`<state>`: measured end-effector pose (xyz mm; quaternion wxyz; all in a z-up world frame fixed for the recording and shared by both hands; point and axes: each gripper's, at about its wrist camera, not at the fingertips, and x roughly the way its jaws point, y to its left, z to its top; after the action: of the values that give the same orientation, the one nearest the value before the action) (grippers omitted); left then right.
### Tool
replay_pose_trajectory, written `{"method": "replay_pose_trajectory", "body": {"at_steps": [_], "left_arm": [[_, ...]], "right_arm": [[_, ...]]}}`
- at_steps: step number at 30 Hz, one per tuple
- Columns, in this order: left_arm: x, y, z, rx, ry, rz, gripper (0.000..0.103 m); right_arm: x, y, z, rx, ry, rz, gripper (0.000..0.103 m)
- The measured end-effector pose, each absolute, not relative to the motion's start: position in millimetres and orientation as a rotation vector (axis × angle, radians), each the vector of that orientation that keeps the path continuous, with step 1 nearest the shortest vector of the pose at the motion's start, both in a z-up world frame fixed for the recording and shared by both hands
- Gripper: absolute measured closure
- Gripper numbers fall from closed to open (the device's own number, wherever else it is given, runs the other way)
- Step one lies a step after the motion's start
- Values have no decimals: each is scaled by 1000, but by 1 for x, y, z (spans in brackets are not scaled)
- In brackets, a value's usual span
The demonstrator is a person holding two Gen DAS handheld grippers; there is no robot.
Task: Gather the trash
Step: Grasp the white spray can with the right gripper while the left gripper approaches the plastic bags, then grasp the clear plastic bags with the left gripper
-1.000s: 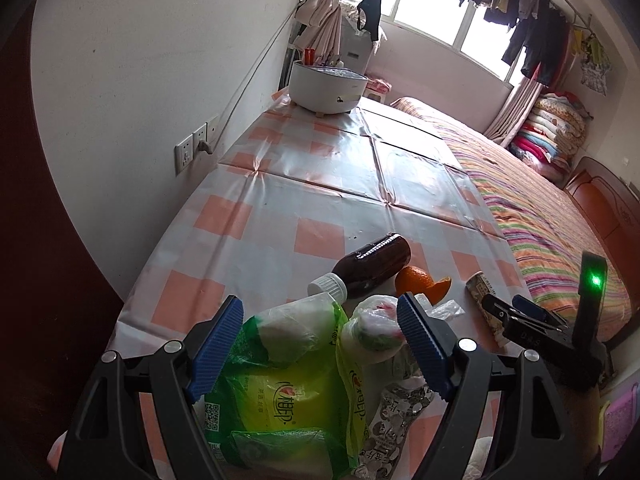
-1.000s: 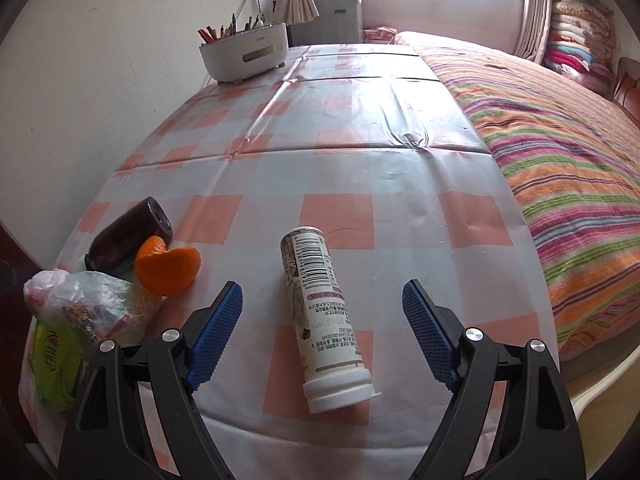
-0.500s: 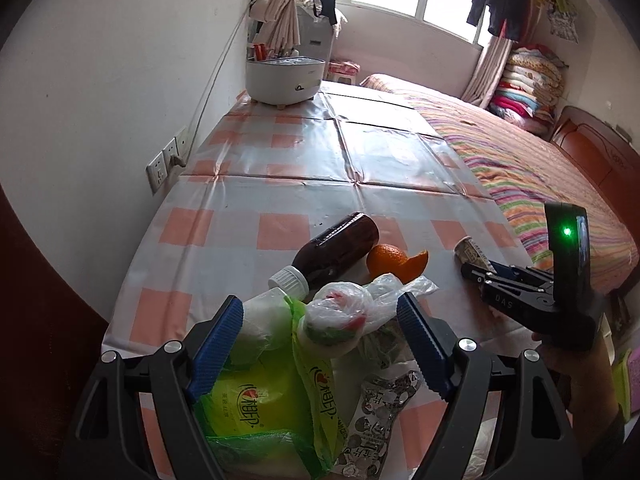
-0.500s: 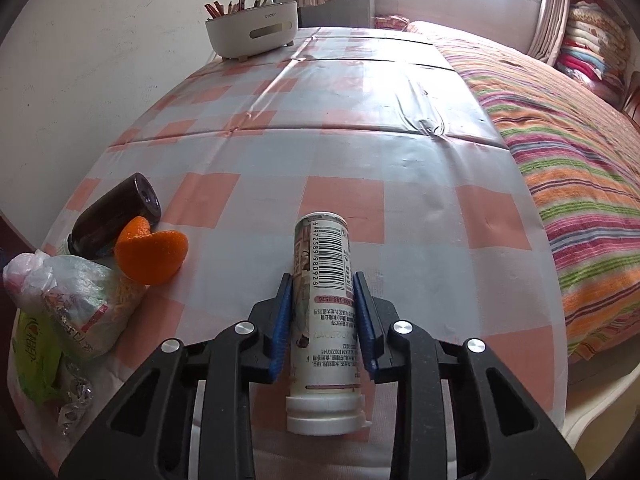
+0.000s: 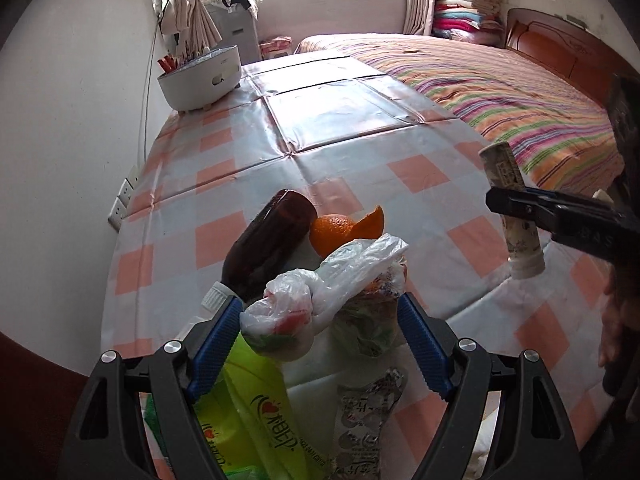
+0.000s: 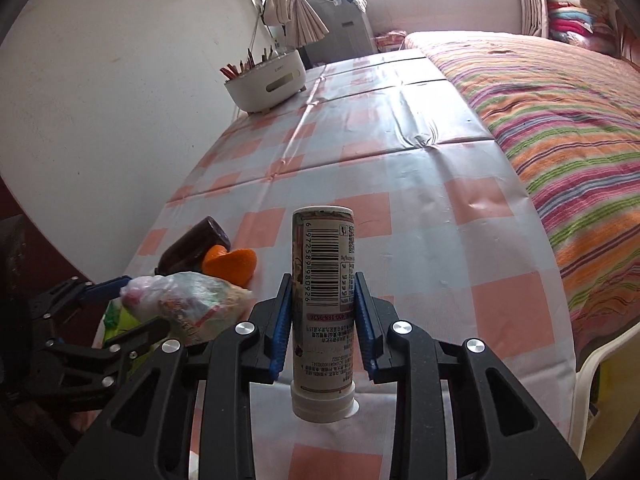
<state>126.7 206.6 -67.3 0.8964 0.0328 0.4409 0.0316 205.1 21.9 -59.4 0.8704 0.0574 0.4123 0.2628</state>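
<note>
My right gripper (image 6: 322, 312) is shut on a white drink bottle (image 6: 322, 248) with a barcode and holds it off the checked tablecloth (image 6: 420, 216), cap end toward me. The left wrist view shows this same bottle (image 5: 505, 172) clamped at the right. My left gripper (image 5: 320, 320) is open, its blue pads on either side of a knotted clear plastic bag (image 5: 320, 300) of scraps. Beyond the bag lie a brown bottle (image 5: 272, 248) and an orange peel (image 5: 340, 228). A green packet (image 5: 256, 412) and a silver wrapper (image 5: 364, 420) lie under the left gripper.
A white holder with red sticks (image 5: 200, 76) stands at the table's far left by the wall. Wall sockets (image 5: 124, 200) sit left of the table. A bed with a striped blanket (image 5: 500, 92) runs along the right. A white chair edge (image 6: 600, 368) shows at the near right.
My right gripper shut on the lying white bottle and raised it off the table. My left gripper rolled and shifted, so the plastic bag now sits between its pads.
</note>
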Motion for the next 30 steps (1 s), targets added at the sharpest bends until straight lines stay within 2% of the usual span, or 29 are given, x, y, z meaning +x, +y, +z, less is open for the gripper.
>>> {"method": "replay_pose_trajectory", "body": {"at_steps": [9,11,12,17,19,30], "left_arm": [[141,180,-74,27,887,31,26],[141,173,-75,32,874,29,34],[143,171,-77,28,875,23,42],[148,158,-81,-3,861,19,56],[150,153,-79,-10,848,22,75],[146,125,-65,-65,799,-54,76]], "right_arm": [[194,-7,-52,181,815,523,75],[195,-19,-47,213,799,514,75],[194,-26,-43,230,789,510,75],[188,-51,-29,301,745,504,75],[184,-58,-24,309,726,500,75],[169,-109,-14,342,677,447,75]]}}
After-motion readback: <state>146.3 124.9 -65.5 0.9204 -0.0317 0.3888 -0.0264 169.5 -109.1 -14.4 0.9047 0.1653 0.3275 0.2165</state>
